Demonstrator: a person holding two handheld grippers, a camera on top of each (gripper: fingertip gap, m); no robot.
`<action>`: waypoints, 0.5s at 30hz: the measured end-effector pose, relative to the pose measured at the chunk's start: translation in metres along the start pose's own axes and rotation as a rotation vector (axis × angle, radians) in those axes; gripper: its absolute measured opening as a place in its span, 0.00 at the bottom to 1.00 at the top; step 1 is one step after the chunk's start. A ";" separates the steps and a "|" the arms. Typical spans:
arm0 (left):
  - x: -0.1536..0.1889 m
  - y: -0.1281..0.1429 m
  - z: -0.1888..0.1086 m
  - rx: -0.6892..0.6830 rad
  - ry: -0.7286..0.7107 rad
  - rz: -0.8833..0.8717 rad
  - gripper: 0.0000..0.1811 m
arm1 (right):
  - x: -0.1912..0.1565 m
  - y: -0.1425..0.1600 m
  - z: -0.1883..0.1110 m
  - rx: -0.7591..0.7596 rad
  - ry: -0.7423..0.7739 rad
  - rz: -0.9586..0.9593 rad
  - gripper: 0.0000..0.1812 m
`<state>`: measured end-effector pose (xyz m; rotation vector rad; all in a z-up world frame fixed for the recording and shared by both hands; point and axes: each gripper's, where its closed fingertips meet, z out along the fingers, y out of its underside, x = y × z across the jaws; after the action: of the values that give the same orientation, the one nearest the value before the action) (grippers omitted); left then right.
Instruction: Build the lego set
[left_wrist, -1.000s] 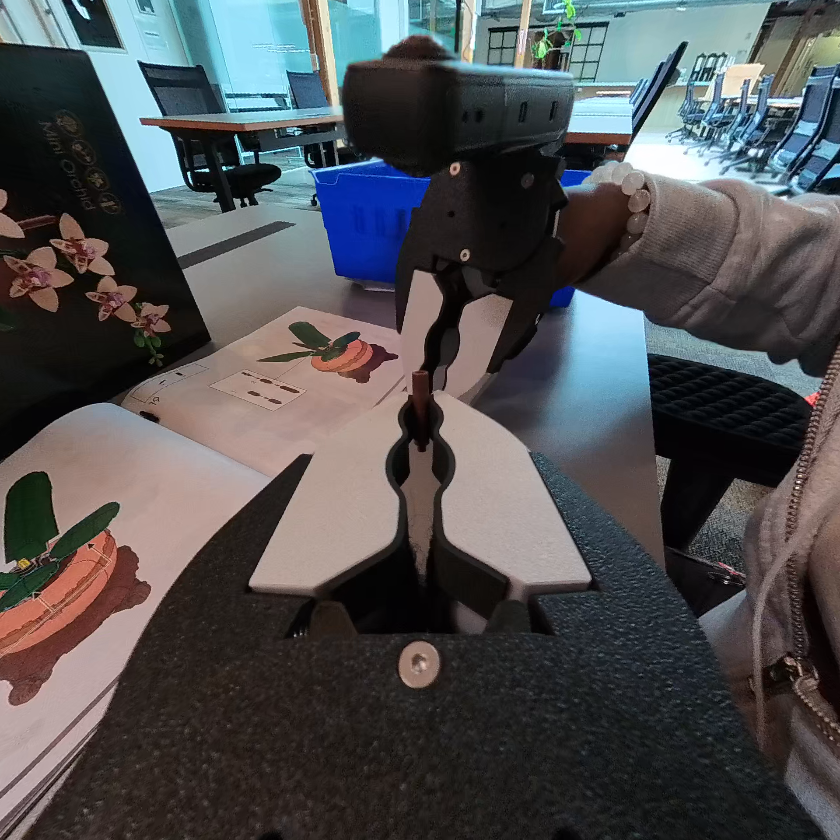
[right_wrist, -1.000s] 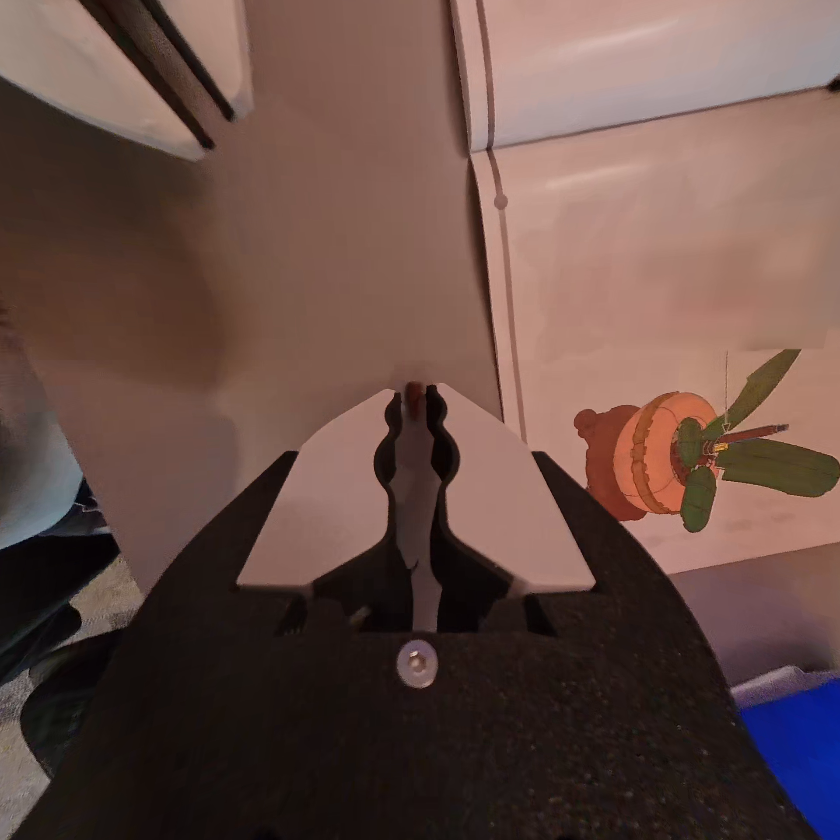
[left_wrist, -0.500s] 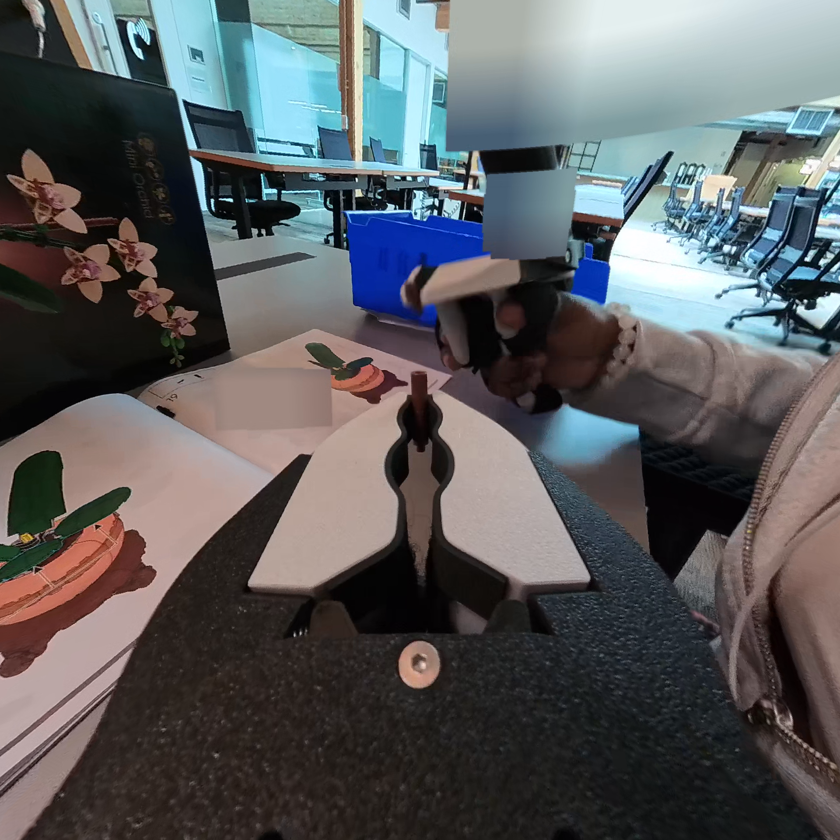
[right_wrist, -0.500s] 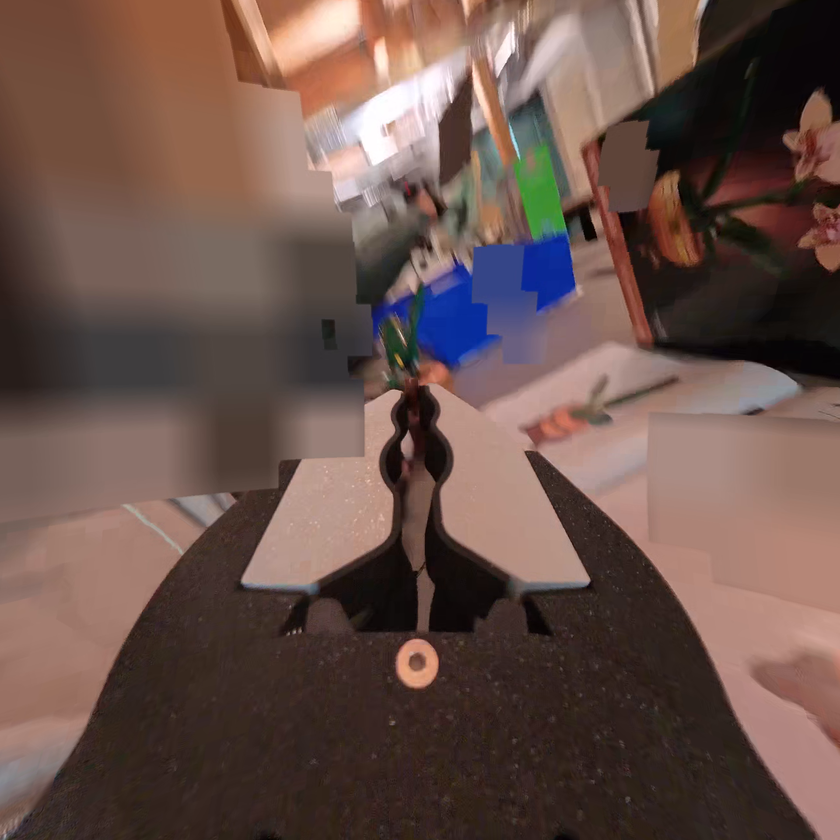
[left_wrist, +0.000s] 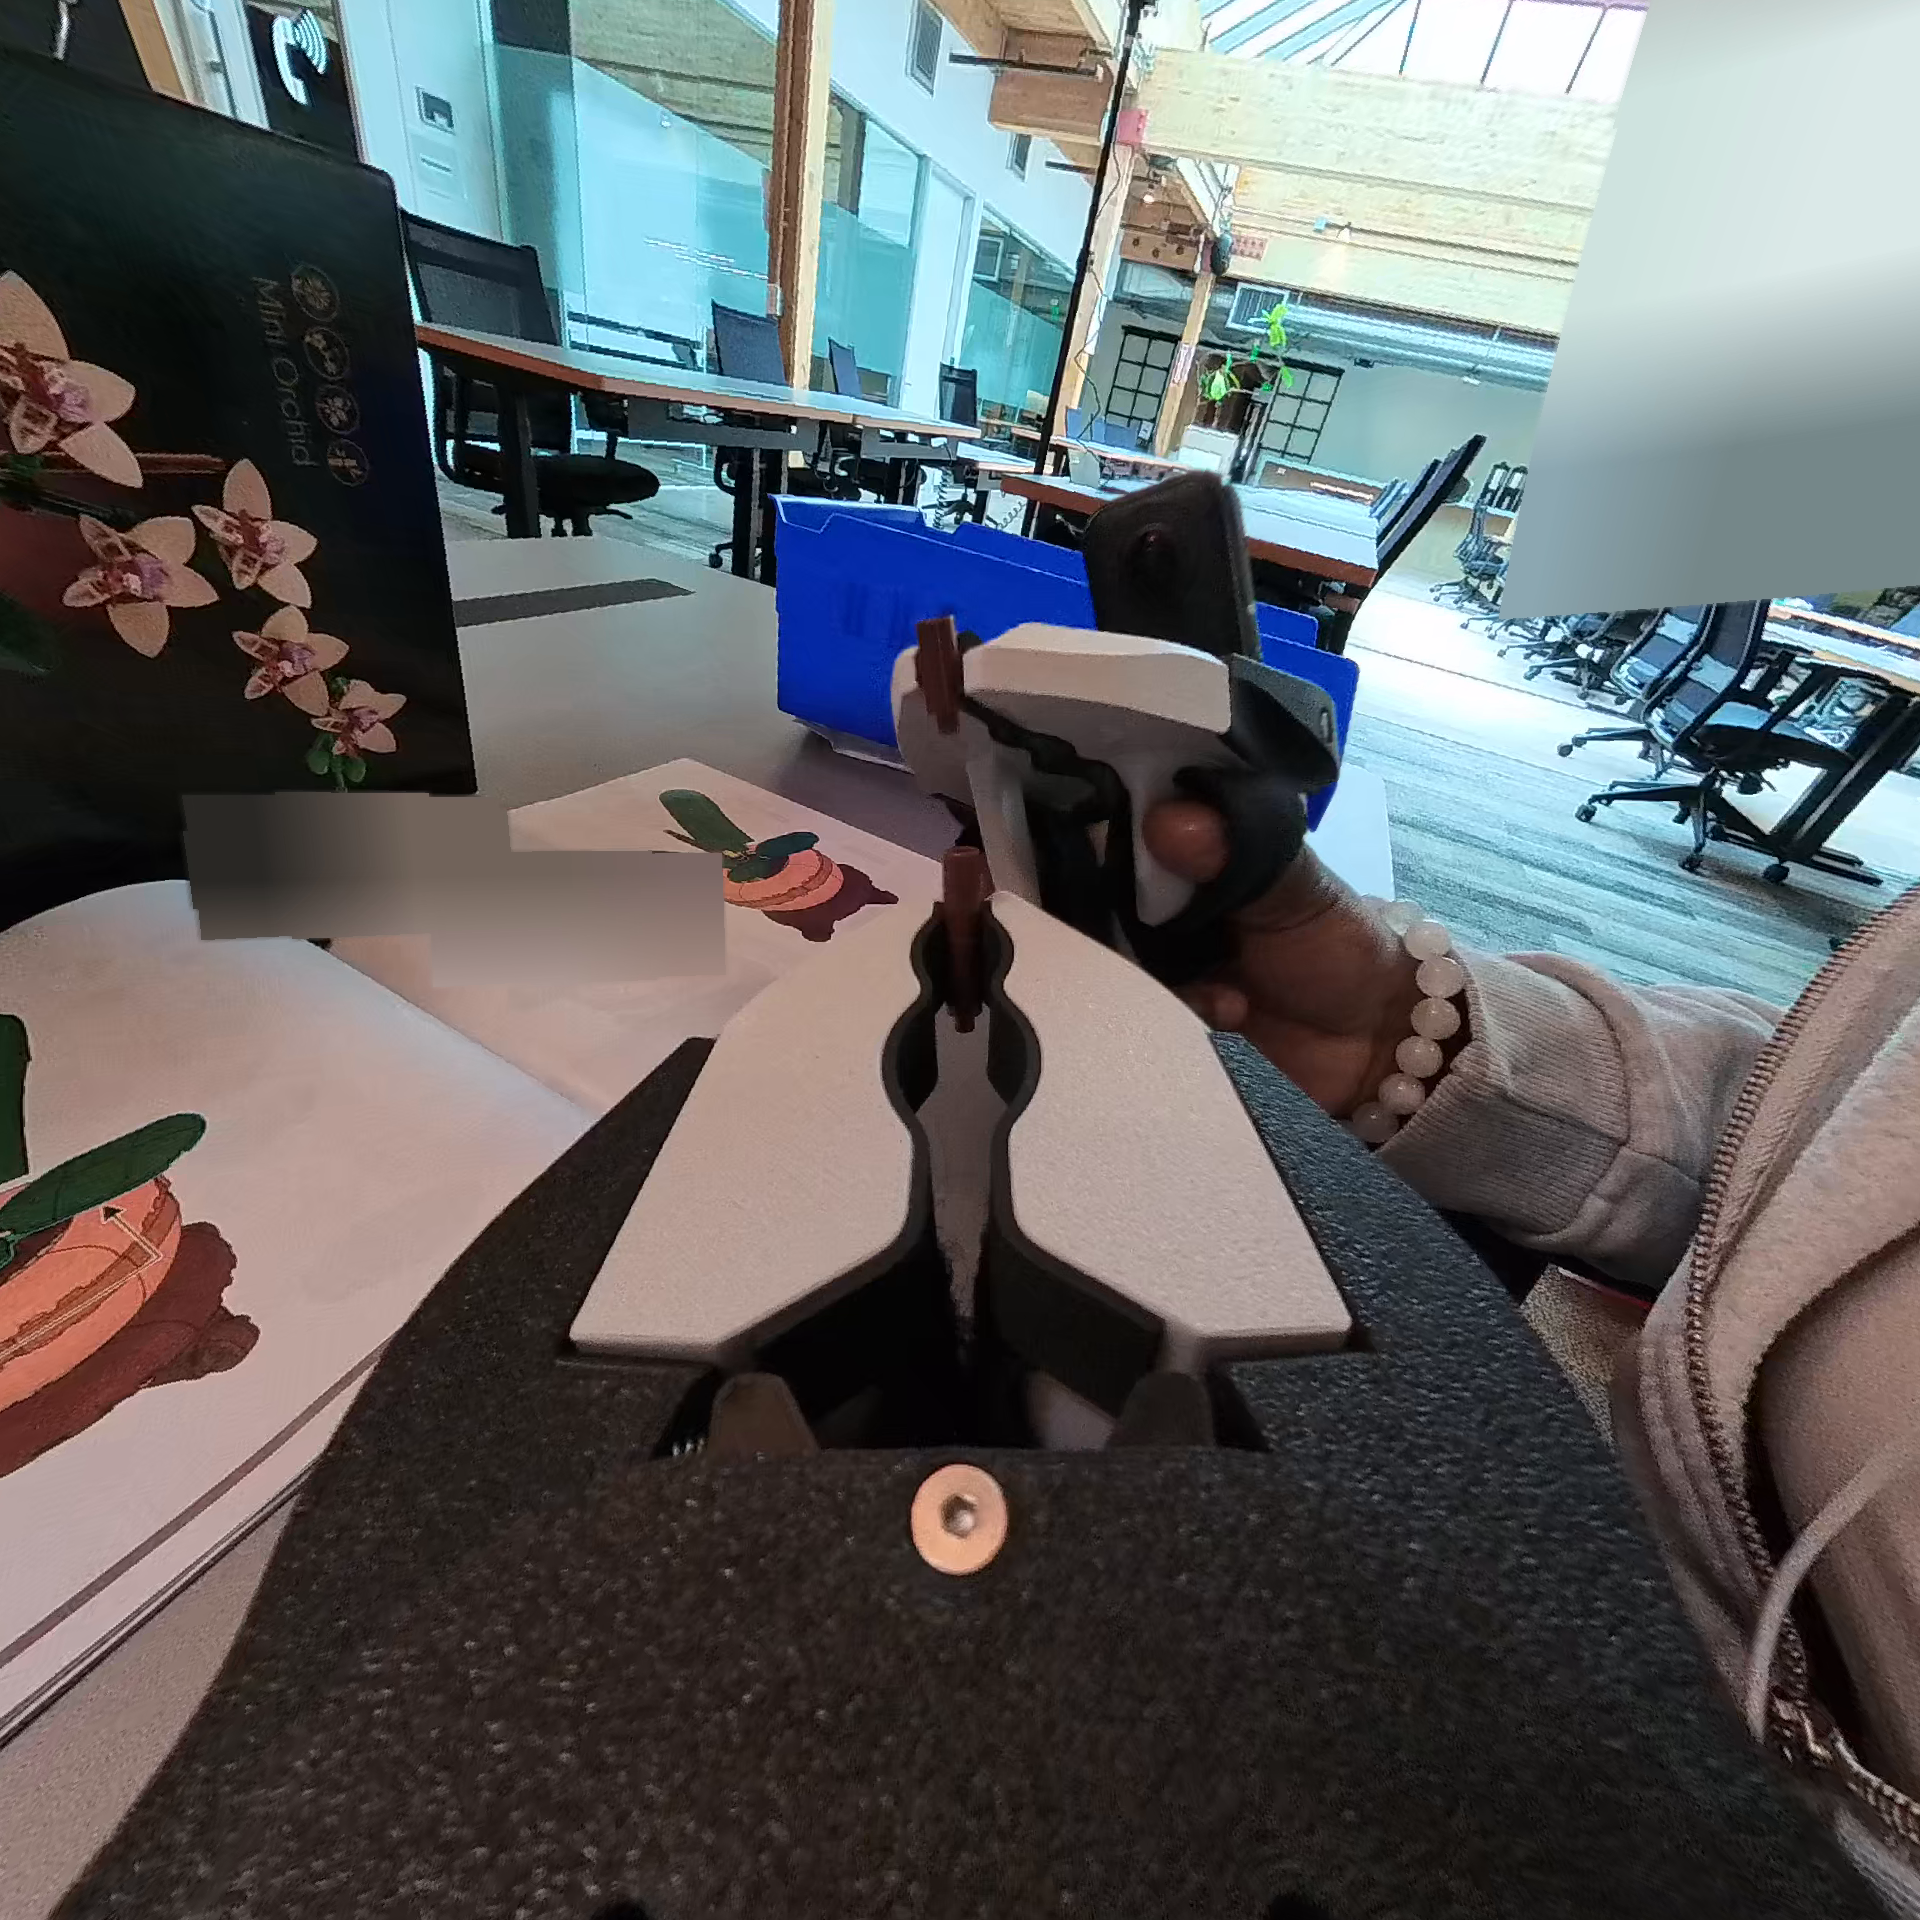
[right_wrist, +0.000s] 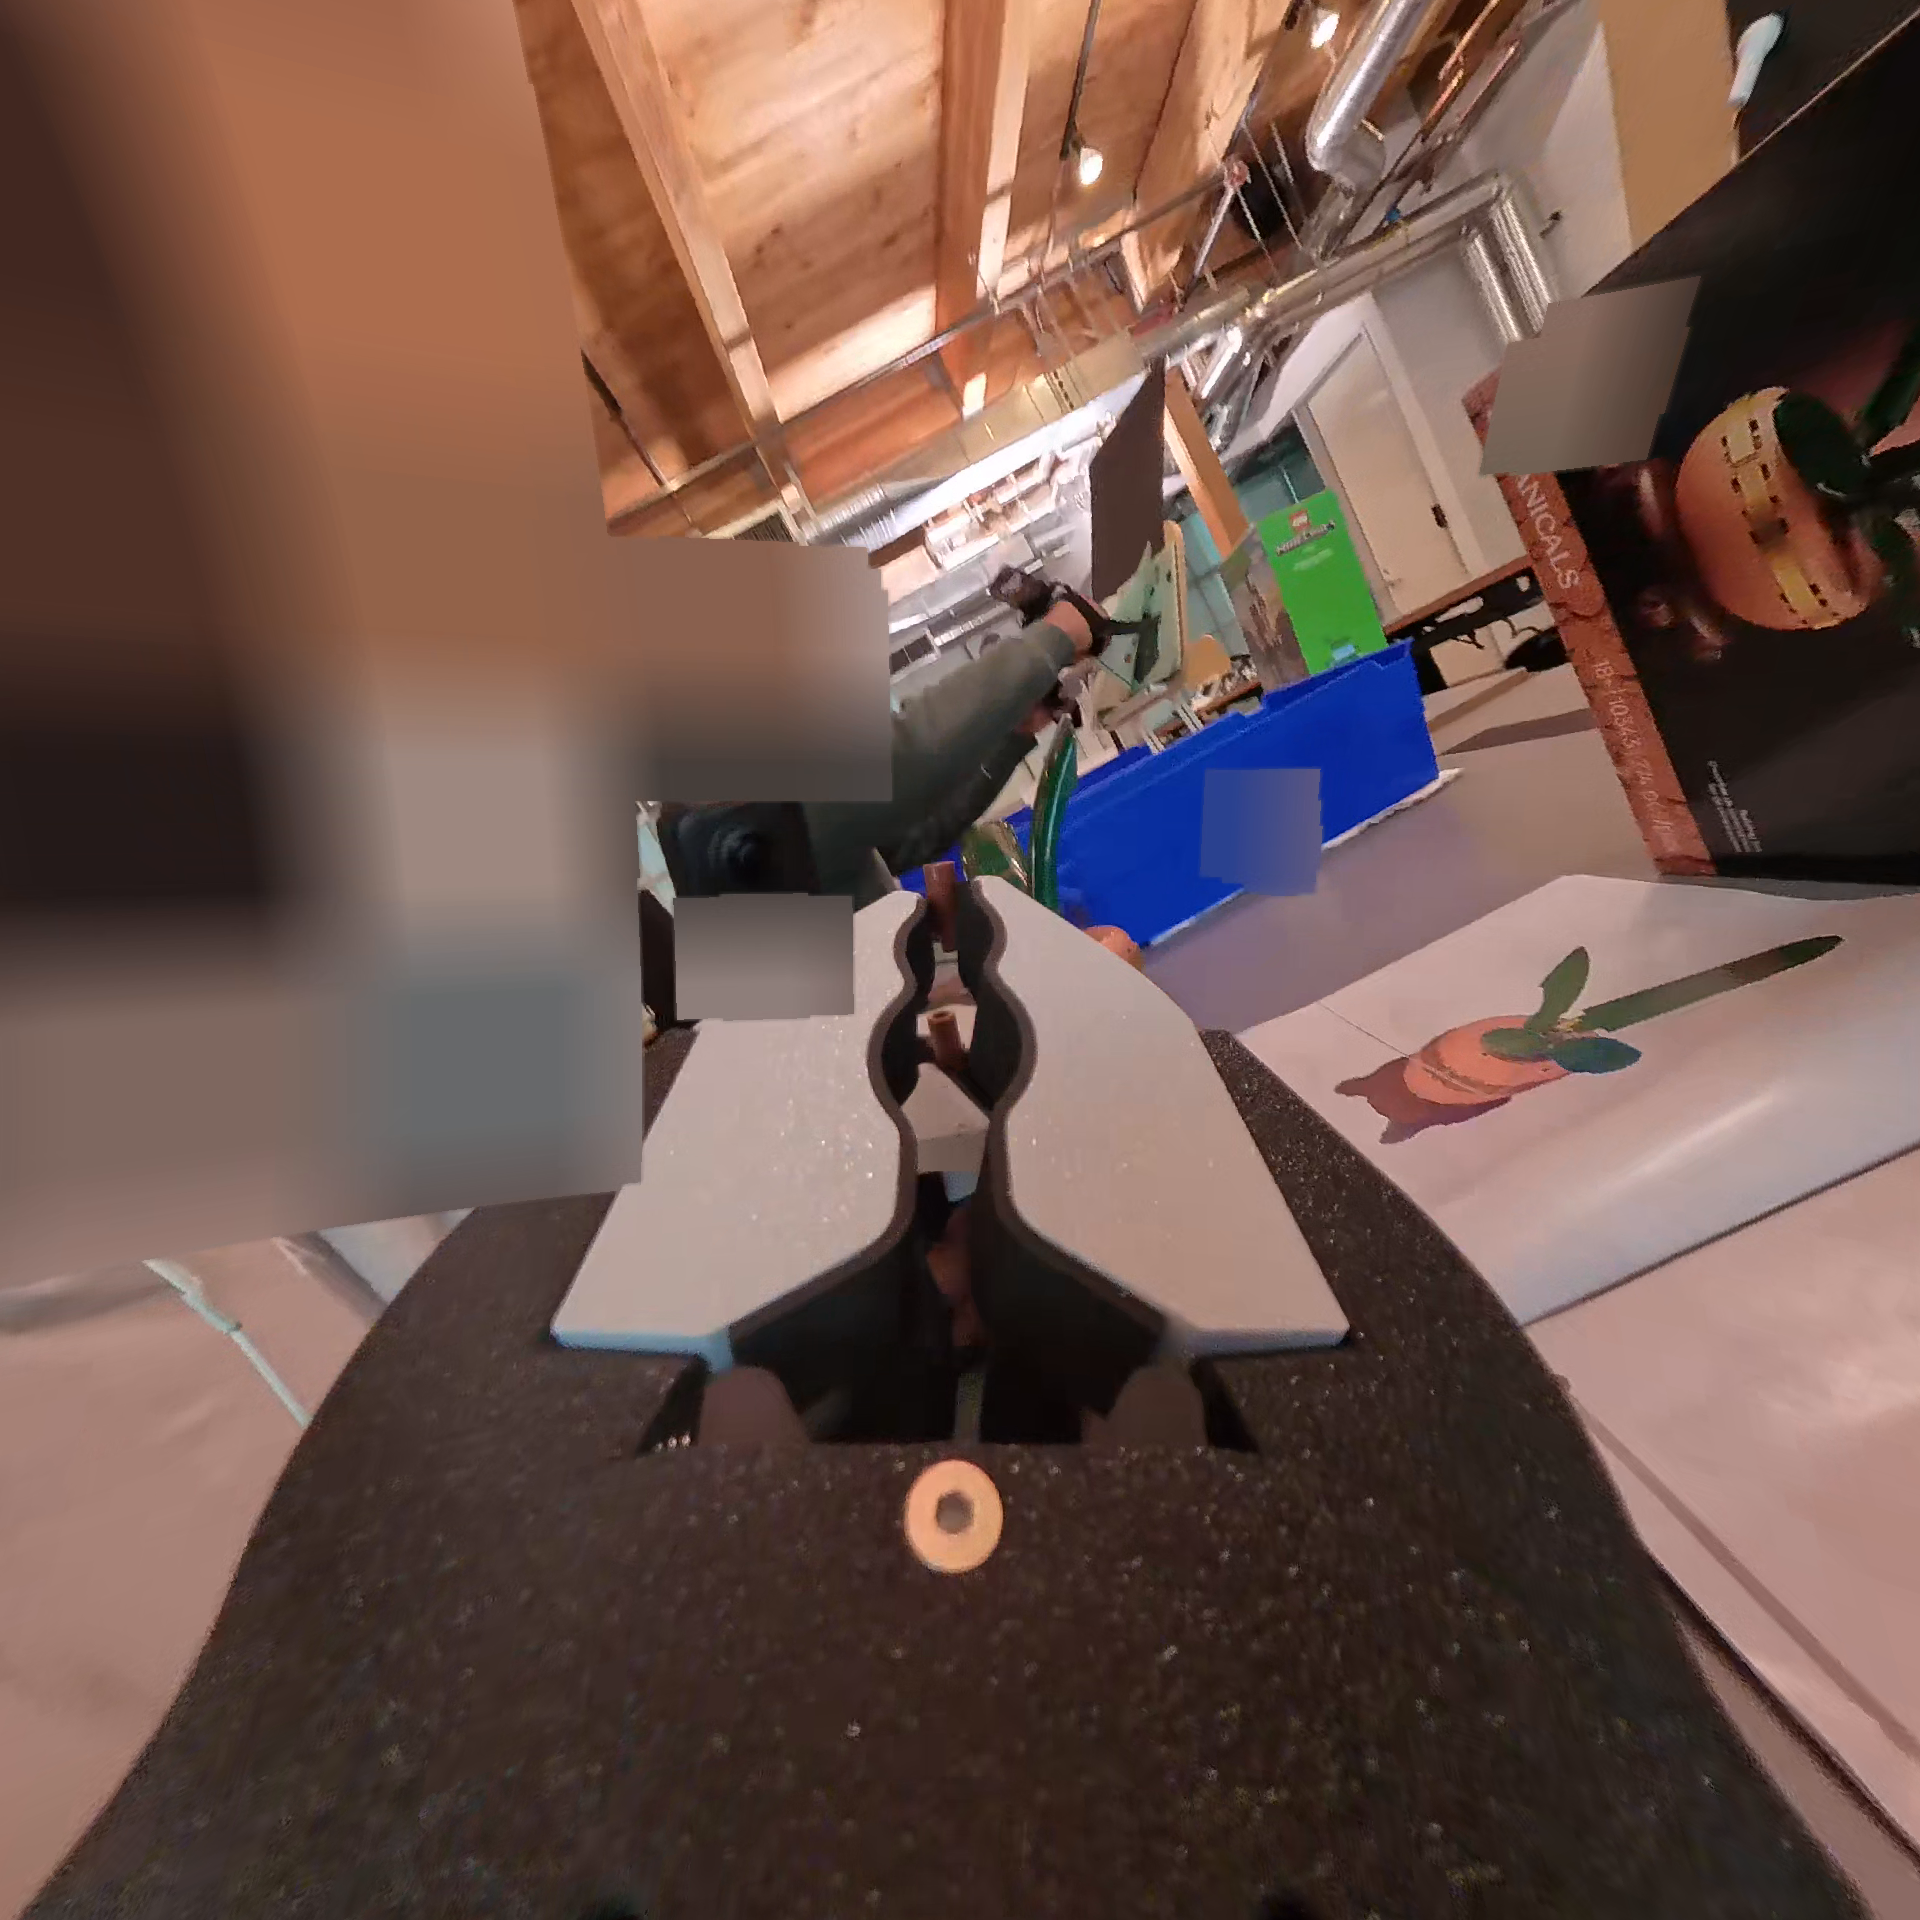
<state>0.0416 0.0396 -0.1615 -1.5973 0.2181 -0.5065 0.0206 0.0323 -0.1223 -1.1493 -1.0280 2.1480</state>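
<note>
My left gripper (left_wrist: 961, 920) is shut on a short dark-brown rod (left_wrist: 961, 904) that stands upright between its tips, above the table. My right gripper (right_wrist: 948, 896) is shut on a second brown rod (right_wrist: 941, 902). In the left wrist view the right gripper (left_wrist: 935, 681) is held level just above and beyond the left tips, pointing left, with its rod (left_wrist: 938, 665) upright. The left gripper's rod (right_wrist: 943, 1031) shows through the right jaws' gap, a little apart from the right one. A partly built plant with green leaves (right_wrist: 1049, 821) stands behind.
An open instruction booklet (left_wrist: 260, 1091) lies on the grey table to the left. A black set box (left_wrist: 208, 468) stands behind it. A blue bin (left_wrist: 862, 623) sits at the back. The person's sleeve (left_wrist: 1579, 1101) is at the right. My right fingertips sit around 4 cm from my left ones.
My right gripper has swung up from pointing down at the table to level, its rod now above the left gripper's tips. The left gripper has kept its rod and tilted slightly upward.
</note>
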 end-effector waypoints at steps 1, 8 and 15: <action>0.000 0.000 0.000 0.002 -0.001 0.002 0.02 | -0.001 0.002 0.000 -0.019 0.004 -0.019 0.02; 0.001 0.000 0.000 0.001 0.006 -0.002 0.02 | -0.003 0.013 0.002 -0.051 0.006 0.002 0.02; 0.001 0.000 0.000 -0.003 0.018 -0.010 0.02 | -0.002 0.017 0.000 -0.069 0.018 -0.004 0.02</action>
<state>0.0428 0.0392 -0.1617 -1.5980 0.2250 -0.5283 0.0203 0.0204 -0.1348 -1.1954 -1.1028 2.1098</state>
